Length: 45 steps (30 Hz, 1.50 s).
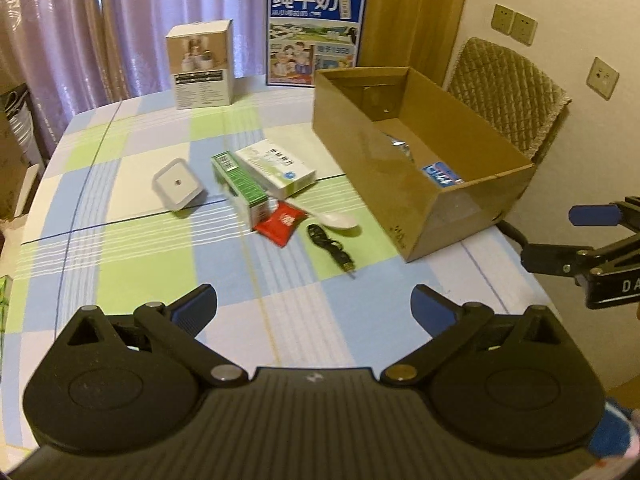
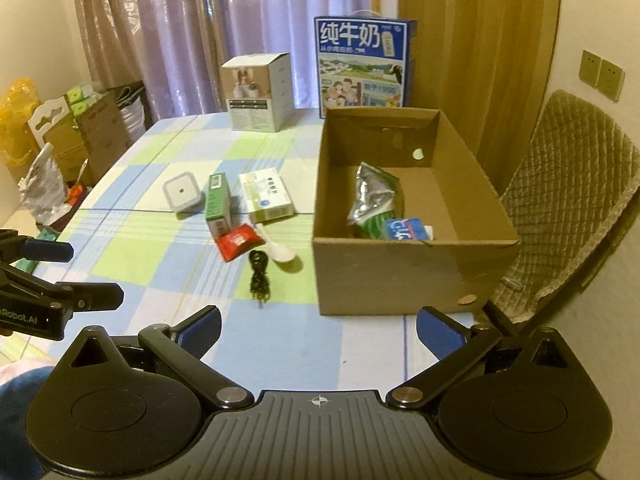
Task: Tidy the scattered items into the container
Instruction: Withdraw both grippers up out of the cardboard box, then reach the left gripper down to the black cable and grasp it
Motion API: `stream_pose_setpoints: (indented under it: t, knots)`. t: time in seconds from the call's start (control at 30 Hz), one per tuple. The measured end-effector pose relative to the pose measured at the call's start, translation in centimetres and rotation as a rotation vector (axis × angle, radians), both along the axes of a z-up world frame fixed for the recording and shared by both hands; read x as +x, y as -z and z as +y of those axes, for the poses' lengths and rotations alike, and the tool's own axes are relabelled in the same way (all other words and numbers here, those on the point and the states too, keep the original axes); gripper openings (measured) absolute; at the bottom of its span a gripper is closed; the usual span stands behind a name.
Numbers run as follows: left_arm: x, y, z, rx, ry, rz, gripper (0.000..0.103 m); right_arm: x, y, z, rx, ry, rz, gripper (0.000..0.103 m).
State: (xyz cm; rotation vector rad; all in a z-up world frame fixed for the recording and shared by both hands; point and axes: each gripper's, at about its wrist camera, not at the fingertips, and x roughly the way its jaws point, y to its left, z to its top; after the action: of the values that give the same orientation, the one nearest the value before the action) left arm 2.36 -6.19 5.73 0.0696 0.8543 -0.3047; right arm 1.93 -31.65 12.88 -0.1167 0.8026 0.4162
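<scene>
The cardboard box (image 2: 412, 272) sits right of centre on the desk (image 2: 168, 280). Left of it lie the medicine boxes, a cable (image 2: 258, 276) and a spoon (image 2: 280, 250). The left tool (image 1: 314, 312) and the right tool (image 2: 318, 332) gape empty; the thin cable may slip from wide pads.

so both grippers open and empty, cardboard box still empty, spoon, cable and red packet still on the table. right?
Not quite: the cardboard box is not empty. The right wrist view shows a green foil bag and a blue packet inside. The rest holds: left gripper and right gripper open and empty, spoon, cable and red packet on the table.
</scene>
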Motion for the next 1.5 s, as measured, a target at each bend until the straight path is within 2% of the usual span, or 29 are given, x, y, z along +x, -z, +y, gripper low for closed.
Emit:
stream_pose_setpoints:
  t: [0.6, 1.17, 1.23, 1.5]
  knots:
    - [0.1, 1.7, 5.0, 0.037, -0.083, 0.015, 0.101, 0.2, 1.5, 3.9, 0.016, -0.083, 0.025, 0.101]
    - [2.7, 3.6, 7.7, 0.082, -0.085, 0.034, 0.101, 2.7, 4.4, 8.9, -0.023, -0.238, 0.065, 0.100]
    - [3.2, 3.8, 7.9, 0.086, -0.076, 0.036, 0.101, 3.2, 4.8, 9.5, -0.024, -0.250, 0.072, 0.098]
    - [5.3, 5.4, 9.1, 0.094, -0.062, 0.051, 0.101, 6.0, 7.2, 11.9, -0.048, -0.291, 0.121, 0.074]
